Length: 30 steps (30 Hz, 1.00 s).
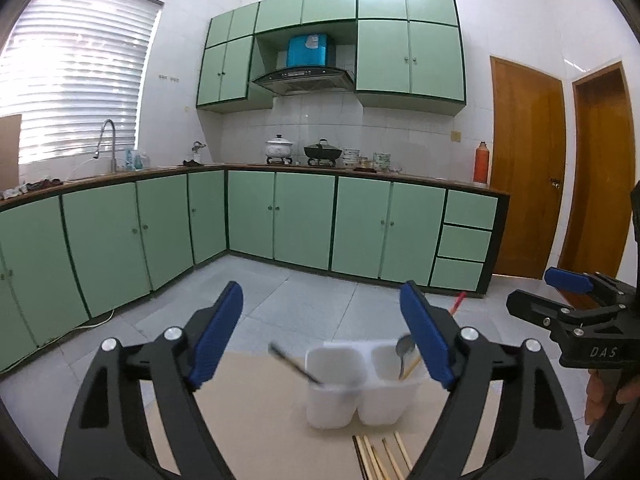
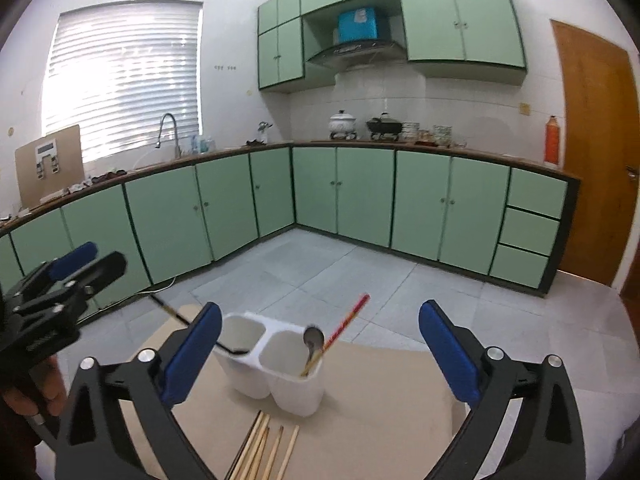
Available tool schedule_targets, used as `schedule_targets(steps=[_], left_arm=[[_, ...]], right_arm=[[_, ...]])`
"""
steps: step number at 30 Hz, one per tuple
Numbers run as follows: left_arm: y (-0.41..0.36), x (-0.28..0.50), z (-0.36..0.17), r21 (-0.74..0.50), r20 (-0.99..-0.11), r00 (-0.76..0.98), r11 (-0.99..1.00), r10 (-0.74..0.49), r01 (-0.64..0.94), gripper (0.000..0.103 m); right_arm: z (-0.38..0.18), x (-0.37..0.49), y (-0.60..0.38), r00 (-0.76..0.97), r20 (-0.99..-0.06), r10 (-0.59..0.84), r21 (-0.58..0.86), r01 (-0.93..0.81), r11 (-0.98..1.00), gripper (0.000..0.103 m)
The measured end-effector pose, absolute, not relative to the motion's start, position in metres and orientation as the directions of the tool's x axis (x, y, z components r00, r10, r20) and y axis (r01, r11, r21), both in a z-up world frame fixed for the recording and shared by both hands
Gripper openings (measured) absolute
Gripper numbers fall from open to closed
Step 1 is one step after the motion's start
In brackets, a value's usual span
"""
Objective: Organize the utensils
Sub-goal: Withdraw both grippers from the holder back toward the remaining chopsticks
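- Left wrist view: my left hand-held gripper [image 1: 320, 336] gapes wide, holding nothing. The white holder [image 1: 360, 384] on the bench [image 1: 248, 404] already has a dark utensil [image 1: 294, 368] and a spoon [image 1: 404, 354].
- Right wrist view: my right hand-held gripper [image 2: 320, 354] is wide open, empty. Loose chopsticks [image 2: 266, 450] lie just before the holder, unsorted.

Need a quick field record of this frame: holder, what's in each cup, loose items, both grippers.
holder: white two-cup holder on tan board
left cup: dark-handled utensil, leaning left
right cup: spoon, red-tipped chopstick
loose: wooden chopsticks on the board, in front of the holder
left gripper: open, empty
right gripper: open, empty
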<state>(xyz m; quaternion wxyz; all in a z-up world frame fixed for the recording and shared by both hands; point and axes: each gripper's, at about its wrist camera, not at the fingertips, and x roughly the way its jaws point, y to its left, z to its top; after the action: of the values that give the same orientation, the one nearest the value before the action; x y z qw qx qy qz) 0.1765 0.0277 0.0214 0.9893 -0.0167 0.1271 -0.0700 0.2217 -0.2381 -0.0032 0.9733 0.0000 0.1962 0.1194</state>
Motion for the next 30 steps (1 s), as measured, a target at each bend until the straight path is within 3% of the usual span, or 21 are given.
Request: schedule_targets(steps=[6,13,23,30], left_arm=[[0.026,0.135,-0.017,-0.032,-0.310,0.942,0.992,-0.128,0.124,0.081],[0.022,0.105,-0.086,-0.011,-0.449,0.886,0.993,-0.113,0.121,0.081],[0.021,0.078,-0.143,0.013,-0.574,0.813,0.991,-0.102,0.134,0.076],[0.015,0.064,-0.159,0.023,-0.618,0.780,0.988,-0.104,0.151,0.076]], right_arm=[[-0.053,0.173,-0.237,0.881,-0.433,0.190,0.046,-0.189,0.981,0.097],[-0.116,0.131,-0.234,0.859,-0.497,0.123,0.027,-0.127,0.992,0.096],[-0.169,0.095,-0.236,0.805,-0.582,0.113,0.075,-0.085,0.994,0.078],[-0.184,0.082,-0.234,0.768,-0.628,0.128,0.067,-0.110,0.992,0.074]])
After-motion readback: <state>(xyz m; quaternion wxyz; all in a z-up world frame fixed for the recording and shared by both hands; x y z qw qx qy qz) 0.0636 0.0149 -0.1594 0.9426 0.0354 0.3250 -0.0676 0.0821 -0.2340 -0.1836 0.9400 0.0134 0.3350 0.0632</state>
